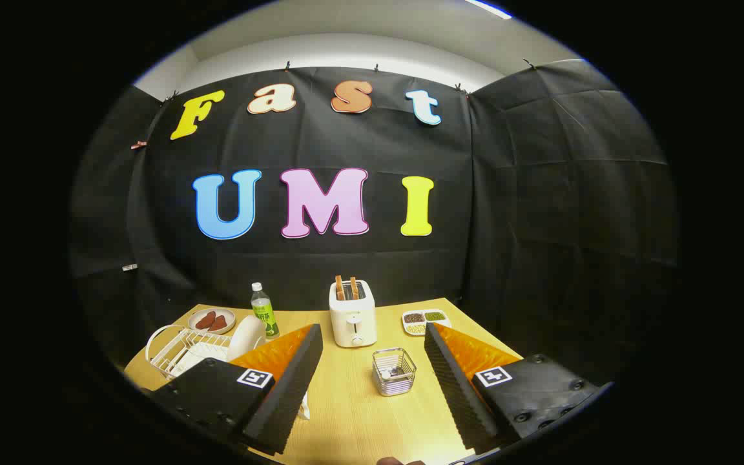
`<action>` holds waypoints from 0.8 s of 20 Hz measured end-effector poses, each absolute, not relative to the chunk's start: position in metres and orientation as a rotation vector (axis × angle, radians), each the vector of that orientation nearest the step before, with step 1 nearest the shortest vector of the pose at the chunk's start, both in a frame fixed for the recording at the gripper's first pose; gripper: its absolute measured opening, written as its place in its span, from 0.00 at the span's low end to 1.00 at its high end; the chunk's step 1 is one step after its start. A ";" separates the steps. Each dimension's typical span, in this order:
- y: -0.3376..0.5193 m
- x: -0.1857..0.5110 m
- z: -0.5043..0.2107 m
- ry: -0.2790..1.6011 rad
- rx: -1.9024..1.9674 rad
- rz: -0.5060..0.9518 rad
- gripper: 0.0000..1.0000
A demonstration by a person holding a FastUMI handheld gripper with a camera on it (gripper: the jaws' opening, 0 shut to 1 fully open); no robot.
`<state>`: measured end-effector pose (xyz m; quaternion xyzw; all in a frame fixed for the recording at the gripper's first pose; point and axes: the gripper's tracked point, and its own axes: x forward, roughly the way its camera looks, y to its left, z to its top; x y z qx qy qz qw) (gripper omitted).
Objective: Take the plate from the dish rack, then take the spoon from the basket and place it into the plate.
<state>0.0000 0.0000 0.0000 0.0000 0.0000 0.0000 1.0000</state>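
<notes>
jaws of the gripper (372,365) wide apart, empty, basket (394,371) on the table (352,413) between them

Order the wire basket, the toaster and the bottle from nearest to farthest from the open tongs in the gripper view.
Measured from the open tongs:
1. Basket: between the fingers, on the table.
2. Toaster: beyond the basket, just ahead of the fingertips.
3. Bottle: farthest, back on the left, behind the plate in the rack.

Tongs (372,361) spread wide, basket (394,371) between, plate (247,337) racked
</notes>
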 end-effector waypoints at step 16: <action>0.001 -0.005 -0.022 0.058 -0.003 -0.018 0.98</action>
